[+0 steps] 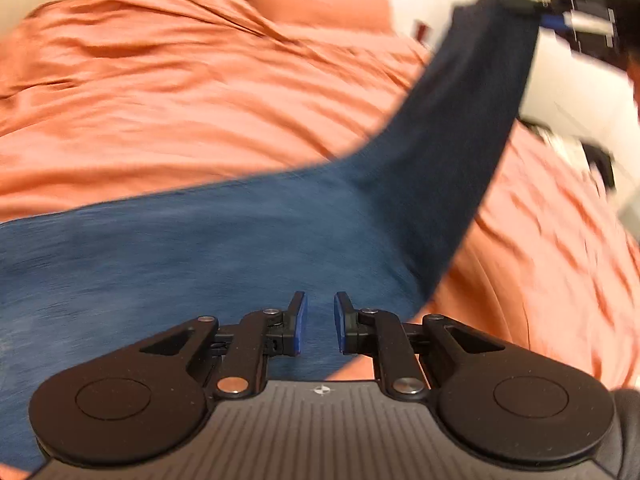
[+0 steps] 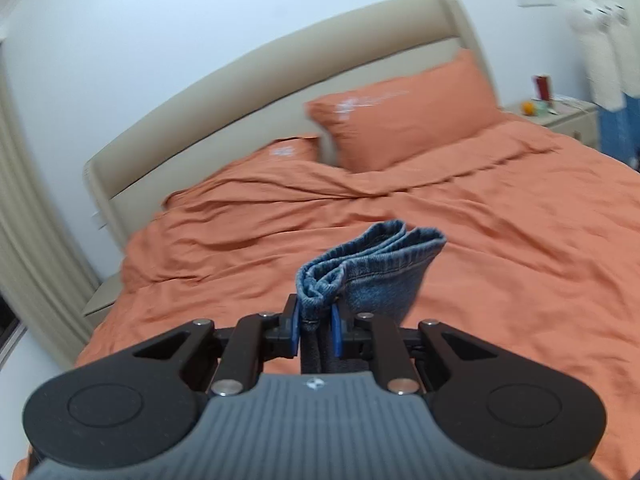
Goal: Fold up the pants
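Observation:
Blue denim pants point(image 1: 200, 256) lie across the orange bed. One end of them rises as a dark strip point(image 1: 472, 128) up to my right gripper point(image 1: 560, 20) at the top right of the left wrist view. My left gripper point(image 1: 320, 322) hovers just over the denim with its jaws a little apart and nothing between them. In the right wrist view my right gripper point(image 2: 316, 330) is shut on the bunched hem ends of the pants point(image 2: 376, 268), held above the bed.
The orange duvet point(image 2: 440, 220) covers the bed, with two orange pillows point(image 2: 404, 120) at a beige headboard point(image 2: 280, 76). A nightstand point(image 2: 560, 114) with small items stands at the far right. A curtain point(image 2: 36, 248) hangs at the left.

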A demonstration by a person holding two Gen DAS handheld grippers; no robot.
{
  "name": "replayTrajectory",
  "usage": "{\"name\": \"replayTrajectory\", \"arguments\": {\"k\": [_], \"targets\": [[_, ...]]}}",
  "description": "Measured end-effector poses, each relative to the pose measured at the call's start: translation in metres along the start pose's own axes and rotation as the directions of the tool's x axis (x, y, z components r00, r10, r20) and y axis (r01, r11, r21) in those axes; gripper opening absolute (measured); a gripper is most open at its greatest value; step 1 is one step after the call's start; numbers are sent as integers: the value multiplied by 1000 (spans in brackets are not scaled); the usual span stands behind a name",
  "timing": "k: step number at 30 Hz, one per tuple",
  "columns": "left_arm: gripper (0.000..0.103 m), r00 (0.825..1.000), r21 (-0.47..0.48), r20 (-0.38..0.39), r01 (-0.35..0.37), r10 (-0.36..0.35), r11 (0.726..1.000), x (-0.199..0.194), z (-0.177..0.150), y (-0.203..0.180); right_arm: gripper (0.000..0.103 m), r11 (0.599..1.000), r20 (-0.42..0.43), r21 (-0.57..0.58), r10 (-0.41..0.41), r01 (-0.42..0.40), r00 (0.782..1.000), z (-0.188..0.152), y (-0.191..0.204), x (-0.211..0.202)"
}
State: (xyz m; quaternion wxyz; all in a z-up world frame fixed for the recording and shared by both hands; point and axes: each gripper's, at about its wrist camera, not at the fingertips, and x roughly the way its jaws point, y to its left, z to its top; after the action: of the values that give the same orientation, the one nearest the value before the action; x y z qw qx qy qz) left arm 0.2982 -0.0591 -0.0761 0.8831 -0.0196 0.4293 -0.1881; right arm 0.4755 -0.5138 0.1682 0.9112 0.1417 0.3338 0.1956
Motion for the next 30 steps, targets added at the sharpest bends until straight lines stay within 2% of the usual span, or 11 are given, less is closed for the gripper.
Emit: {"name": "replayTrajectory", "arguments": {"k": [3, 6, 11, 14, 17, 20, 22, 25, 27, 30], "targets": [[25, 997, -77, 70, -31, 36, 997, -38, 0, 32, 11, 999, -24, 9, 51, -51, 998, -10, 45, 18], [26, 991, -144, 109, -58, 74, 988, -65, -2, 60, 11, 995, -58, 20, 102, -101, 993, -31, 86, 39], [29, 986, -241, 116, -93, 123, 966, -84, -20, 100, 11, 987, -152, 25, 163, -161, 975, -97, 145, 81], [29, 986, -286, 96, -101, 133, 953, -88, -36, 121, 11, 983, -260, 33, 183, -180, 948, -156, 171, 110], [29, 989, -340, 80, -94, 128, 936, -89, -47, 142, 11, 986, -397, 17, 160, -167, 904, -221, 187, 137], [38, 991, -396, 77, -67, 106, 916, -89, -57, 157, 12, 991, -488, -19, 104, -129, 867, -268, 191, 159], [46, 992, -423, 81, -52, 95, 905, -85, -62, 163, 12, 993, -501, -37, 77, -111, 862, -284, 191, 162], [50, 995, -455, 78, -18, 60, 890, -73, -65, 171, 21, 990, -508, -45, 91, -132, 857, -286, 194, 160], [51, 997, -472, 71, 8, 29, 882, -64, -64, 173, 32, 984, -533, -52, 115, -168, 838, -286, 196, 156], [54, 998, -486, 63, 41, -11, 873, -50, -59, 175, 33, 978, -565, -59, 130, -198, 815, -281, 195, 152]]}}
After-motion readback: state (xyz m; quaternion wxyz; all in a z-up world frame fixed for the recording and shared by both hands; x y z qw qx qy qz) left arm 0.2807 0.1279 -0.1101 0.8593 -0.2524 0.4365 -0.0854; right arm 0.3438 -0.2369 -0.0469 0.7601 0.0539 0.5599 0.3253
